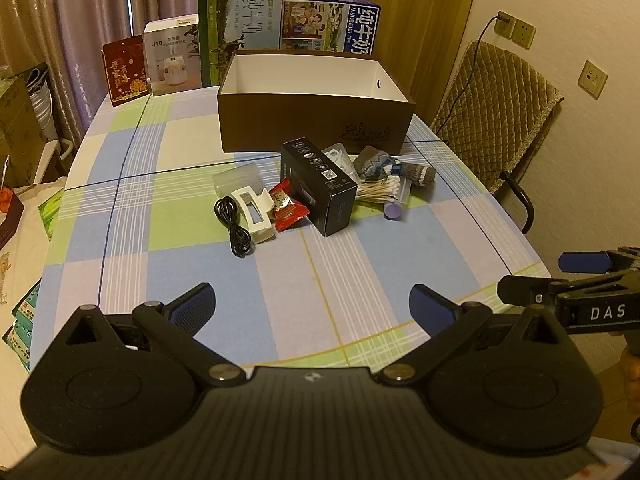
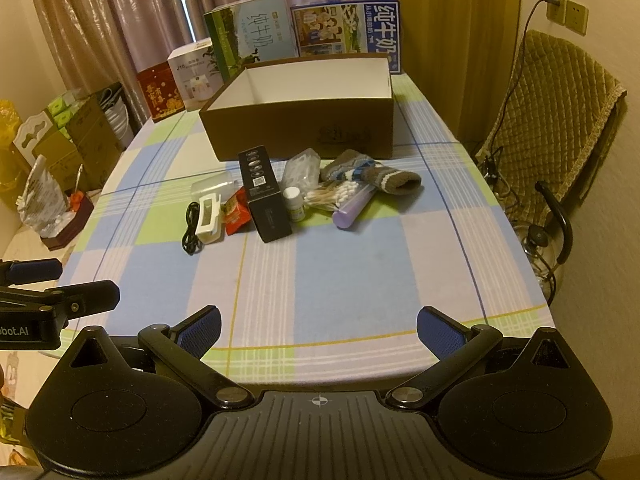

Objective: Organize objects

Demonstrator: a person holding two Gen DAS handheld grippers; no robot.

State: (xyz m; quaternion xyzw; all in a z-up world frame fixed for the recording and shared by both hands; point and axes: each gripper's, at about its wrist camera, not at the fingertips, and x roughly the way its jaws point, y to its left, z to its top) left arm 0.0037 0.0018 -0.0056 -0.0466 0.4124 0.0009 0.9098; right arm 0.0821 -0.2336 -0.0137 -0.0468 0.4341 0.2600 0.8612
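Note:
An open brown box (image 1: 312,124) (image 2: 304,128) with a white, empty inside stands at the table's middle back. In front of it lies a cluster: a black carton (image 1: 320,188) (image 2: 264,196), a red snack packet (image 1: 286,210) (image 2: 236,214), a white hair claw (image 1: 256,216) (image 2: 208,216), a black cable (image 1: 236,228) (image 2: 191,236), cotton swabs (image 1: 380,192) (image 2: 332,196), a purple tube (image 1: 393,211) (image 2: 350,212), a knitted sock (image 1: 396,168) (image 2: 376,174) and a small white bottle (image 2: 294,204). My left gripper (image 1: 312,304) and right gripper (image 2: 318,326) hang open and empty over the near table edge.
Milk cartons (image 1: 240,28) (image 2: 344,28) and other product boxes (image 1: 172,56) line the table's far edge before a curtain. A padded chair (image 1: 496,120) (image 2: 548,120) stands to the right. Cardboard boxes (image 2: 80,136) sit left of the table. A clear plastic container (image 1: 238,178) lies beside the claw.

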